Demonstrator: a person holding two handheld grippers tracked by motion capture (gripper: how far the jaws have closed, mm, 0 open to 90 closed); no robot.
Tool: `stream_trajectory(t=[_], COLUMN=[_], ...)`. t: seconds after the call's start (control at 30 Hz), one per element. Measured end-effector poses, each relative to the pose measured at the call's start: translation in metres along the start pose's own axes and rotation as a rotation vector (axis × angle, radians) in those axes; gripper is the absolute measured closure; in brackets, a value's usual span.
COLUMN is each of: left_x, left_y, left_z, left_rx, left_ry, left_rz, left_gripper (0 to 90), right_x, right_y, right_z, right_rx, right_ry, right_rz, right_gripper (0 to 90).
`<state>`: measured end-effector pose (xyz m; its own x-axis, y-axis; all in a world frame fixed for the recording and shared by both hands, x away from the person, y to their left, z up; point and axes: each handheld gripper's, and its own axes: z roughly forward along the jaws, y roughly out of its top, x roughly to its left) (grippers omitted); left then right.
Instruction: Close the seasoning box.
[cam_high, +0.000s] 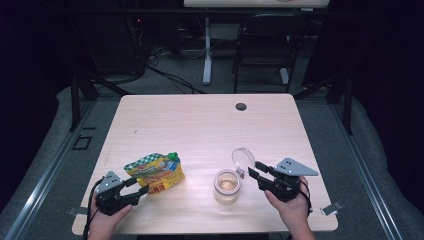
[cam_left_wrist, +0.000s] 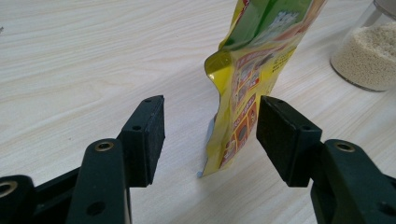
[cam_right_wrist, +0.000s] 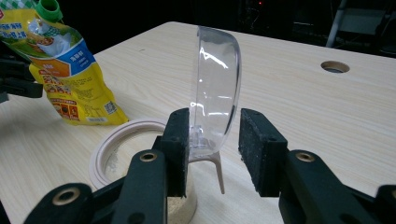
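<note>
**Open jar, raised lid, spouted pouch: stock at the near edge of the table**

Item 1. Jar (cam_high: 227, 186), glass, lower centre of the high view, part filled with pale grains. Mouth uncovered.

Item 2. Lid (cam_right_wrist: 215, 91), clear plastic, hinged to the jar's rim and standing nearly upright, edge-on to the right gripper (cam_right_wrist: 215, 149). In the right gripper view it sits between the two pads: the left pad is against or just beside its lower edge, the right pad stands clear of it. Jaws apart, not clamped. This gripper lies at the lower right of the high view, close beside the jar.

Item 3. Pouch (cam_high: 155, 172), yellow with a green cap, lower left of the high view, well left of the jar. Its long axis runs up the frame in the left gripper view, cap end away from the jaws.

Item 4. Left gripper (cam_left_wrist: 210, 140), jaws wide apart, the pouch's lower edge between them but touched by neither pad.

Note on handling: the pouch lies straight ahead of the left jaws, bottom seam first, so closing on it looks the likely next move; the left hand is by far the nearer to it.
</note>
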<state>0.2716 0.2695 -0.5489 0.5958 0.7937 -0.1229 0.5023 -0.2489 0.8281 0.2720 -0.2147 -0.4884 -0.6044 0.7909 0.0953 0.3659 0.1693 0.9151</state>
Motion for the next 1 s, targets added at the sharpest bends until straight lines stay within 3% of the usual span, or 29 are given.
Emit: stream_trajectory(t=[0.33, 1.0], left_x=[0.0, 0.0], left_y=[0.0, 0.0], left_z=[0.0, 0.0], left_rx=[-0.003, 0.0], left_ry=[0.0, 0.001], left_rz=[0.001, 0.005], left_gripper=[42.3, 42.3], right_x=[0.003, 0.013], right_y=[0.0, 0.001], right_z=[0.001, 0.002], right_rx=[-0.003, -0.01], right_ry=[-0.001, 0.01], right_rz=[-0.017, -0.062], right_gripper=[68.6, 69.0])
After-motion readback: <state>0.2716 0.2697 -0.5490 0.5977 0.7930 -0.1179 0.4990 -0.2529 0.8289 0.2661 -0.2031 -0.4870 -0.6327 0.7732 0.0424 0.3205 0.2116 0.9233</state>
